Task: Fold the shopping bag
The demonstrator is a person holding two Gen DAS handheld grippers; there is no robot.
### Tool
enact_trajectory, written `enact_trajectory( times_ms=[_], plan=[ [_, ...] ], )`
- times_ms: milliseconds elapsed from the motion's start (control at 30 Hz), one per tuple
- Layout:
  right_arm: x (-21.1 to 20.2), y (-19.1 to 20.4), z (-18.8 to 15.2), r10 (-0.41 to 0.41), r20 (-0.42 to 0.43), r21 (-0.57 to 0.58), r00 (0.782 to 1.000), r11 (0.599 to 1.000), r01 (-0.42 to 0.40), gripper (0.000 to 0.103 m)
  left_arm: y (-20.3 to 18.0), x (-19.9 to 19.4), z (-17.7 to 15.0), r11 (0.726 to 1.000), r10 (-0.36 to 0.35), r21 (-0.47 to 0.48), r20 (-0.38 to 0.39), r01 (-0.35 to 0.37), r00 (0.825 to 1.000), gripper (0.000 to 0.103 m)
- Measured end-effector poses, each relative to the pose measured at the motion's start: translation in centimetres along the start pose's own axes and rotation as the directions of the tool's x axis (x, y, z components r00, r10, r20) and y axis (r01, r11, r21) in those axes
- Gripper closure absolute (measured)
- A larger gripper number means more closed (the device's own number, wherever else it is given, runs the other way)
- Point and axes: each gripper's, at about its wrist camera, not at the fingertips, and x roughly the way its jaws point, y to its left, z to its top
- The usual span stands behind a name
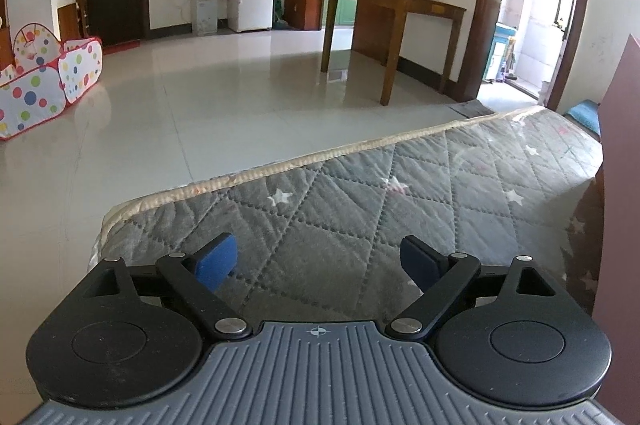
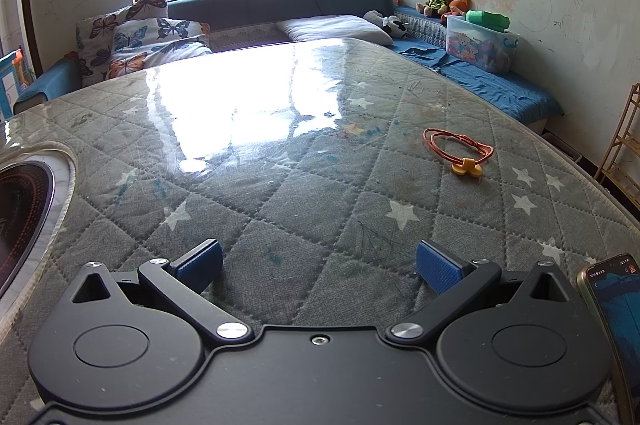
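No shopping bag shows in either view. My left gripper (image 1: 318, 263) is open and empty, its blue pads (image 1: 216, 263) spread wide just above a grey quilted table cover with white stars (image 1: 360, 201). My right gripper (image 2: 318, 267) is also open and empty, low over the same quilted cover (image 2: 304, 185), which lies under a clear glossy sheet.
An orange elastic cord with a yellow clip (image 2: 460, 153) lies ahead right. A phone (image 2: 616, 313) rests at the right edge. A round inset cooktop (image 2: 24, 205) is at the left. A sofa (image 2: 280, 13) stands beyond. The table's edge (image 1: 280, 169) drops to tiled floor.
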Motion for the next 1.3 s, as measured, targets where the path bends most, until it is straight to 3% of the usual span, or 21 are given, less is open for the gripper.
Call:
enact_trajectory(
  times_ms=[433,900,1300],
  plan=[
    [0.0,0.0,0.0,0.000,0.000,0.000,1.000,1.000,0.000,0.000,-1.9,1.3,0.5,0.997,0.050,0.054,-0.028,-0.048,0.998,0.001],
    [0.0,0.0,0.0,0.000,0.000,0.000,1.000,1.000,0.000,0.000,-0.7,1.9,2.5,0.997,0.051,0.052,-0.034,-0.049,0.998,0.000],
    [0.0,0.0,-0.1,0.000,0.000,0.000,1.000,1.000,0.000,0.000,-1.4,1.8,1.4,0.997,0.051,0.053,-0.032,-0.049,0.998,0.000]
  ],
)
